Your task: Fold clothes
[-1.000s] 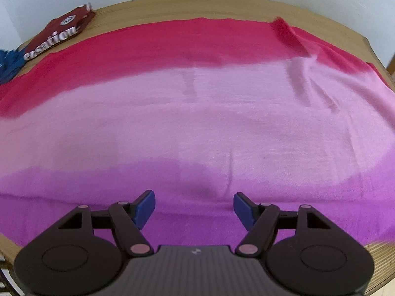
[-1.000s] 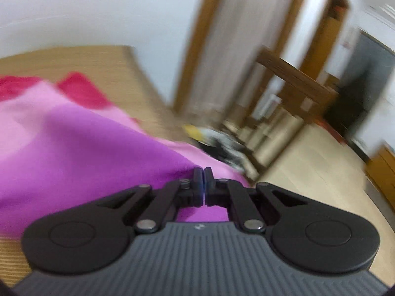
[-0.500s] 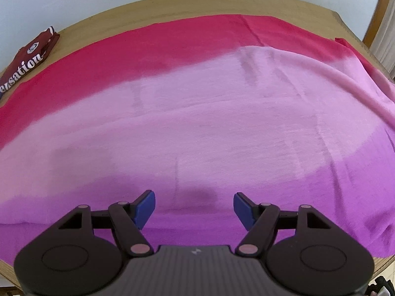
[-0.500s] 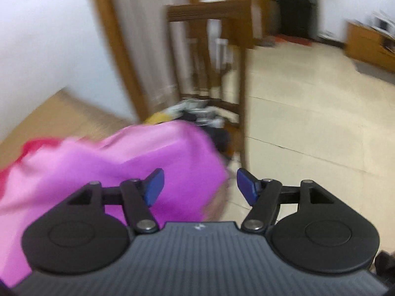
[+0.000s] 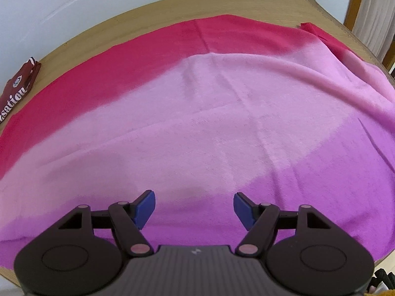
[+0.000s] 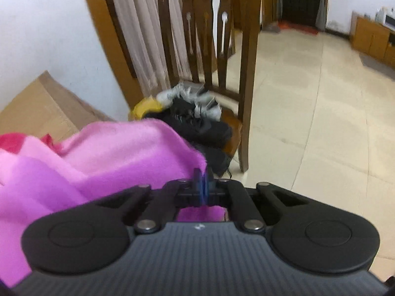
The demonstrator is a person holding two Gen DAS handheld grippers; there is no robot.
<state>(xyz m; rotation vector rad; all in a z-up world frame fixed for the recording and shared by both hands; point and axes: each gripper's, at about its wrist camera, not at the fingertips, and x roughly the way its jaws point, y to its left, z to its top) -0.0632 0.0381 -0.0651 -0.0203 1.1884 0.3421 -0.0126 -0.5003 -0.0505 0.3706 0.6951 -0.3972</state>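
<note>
The pink-to-purple gradient cloth (image 5: 209, 128) lies spread over the wooden table (image 5: 158, 7), extending ahead of the left gripper (image 5: 194, 208), whose jaws stand released above the purple band. The right gripper (image 6: 203, 185) has just clenched on the cloth's purple corner at the table's edge, nearer the chair (image 6: 209, 37); the fold starts from this corner.

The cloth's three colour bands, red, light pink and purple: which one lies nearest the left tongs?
The purple band, along the table's near edge right under the open left tongs; the light pink band is mid-cloth, the red band farthest.
</note>
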